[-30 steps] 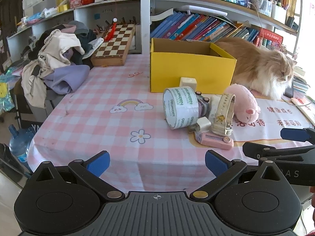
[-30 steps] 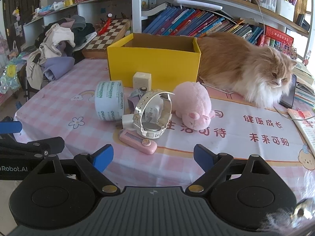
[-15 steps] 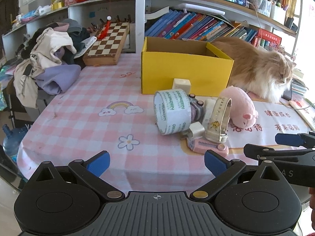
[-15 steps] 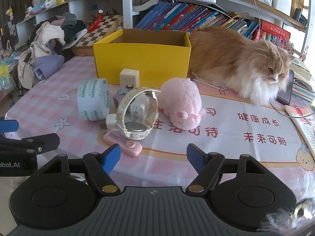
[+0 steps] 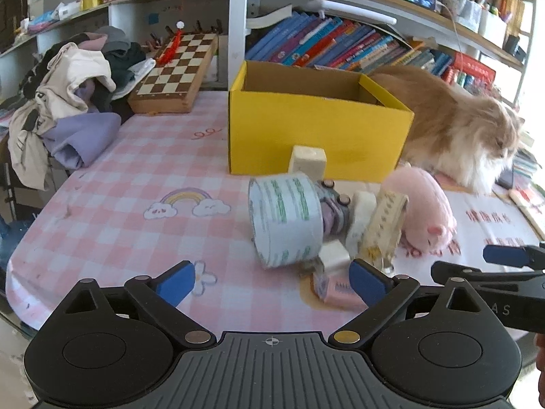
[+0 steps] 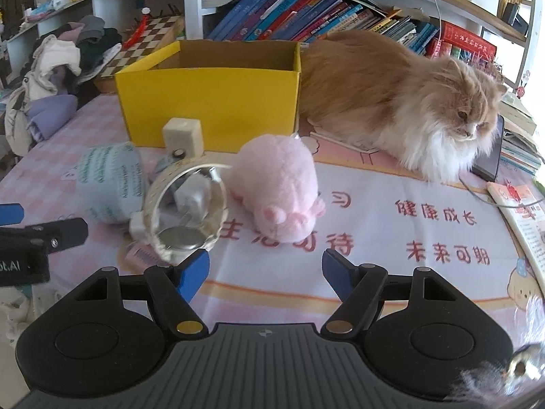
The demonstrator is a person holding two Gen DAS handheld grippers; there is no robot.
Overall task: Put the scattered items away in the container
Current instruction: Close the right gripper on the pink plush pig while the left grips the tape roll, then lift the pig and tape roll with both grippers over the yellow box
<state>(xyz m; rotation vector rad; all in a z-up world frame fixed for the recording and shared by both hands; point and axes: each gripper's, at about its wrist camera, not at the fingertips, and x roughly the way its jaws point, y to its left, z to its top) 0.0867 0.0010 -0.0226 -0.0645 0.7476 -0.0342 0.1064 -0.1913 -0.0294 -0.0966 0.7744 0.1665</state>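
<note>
An open yellow box (image 5: pixel 316 129) (image 6: pixel 211 99) stands on the pink checked table. In front of it lie a roll of tape (image 5: pixel 286 220) (image 6: pixel 109 184), a cream cube (image 5: pixel 307 159) (image 6: pixel 183 134), a watch (image 5: pixel 383 225) (image 6: pixel 185 218), a pink plush pig (image 5: pixel 422 213) (image 6: pixel 279 191), a white charger (image 5: pixel 333 255) and a pink comb-like case (image 5: pixel 339 291) (image 6: pixel 141 257). My left gripper (image 5: pixel 272 281) is open and empty, just short of the tape roll. My right gripper (image 6: pixel 265 271) is open and empty, just short of the pig and watch.
A long-haired orange and white cat (image 6: pixel 398 109) (image 5: pixel 460 129) lies right of the box. A chessboard (image 5: pixel 175 75) and a heap of clothes (image 5: pixel 68 102) sit at the far left. Bookshelves (image 6: pixel 306 17) stand behind. Books and a phone lie at the right edge (image 6: pixel 517 156).
Both grippers have moved forward toward the pile of items, which now looks larger and closer. The items themselves have not moved.
</note>
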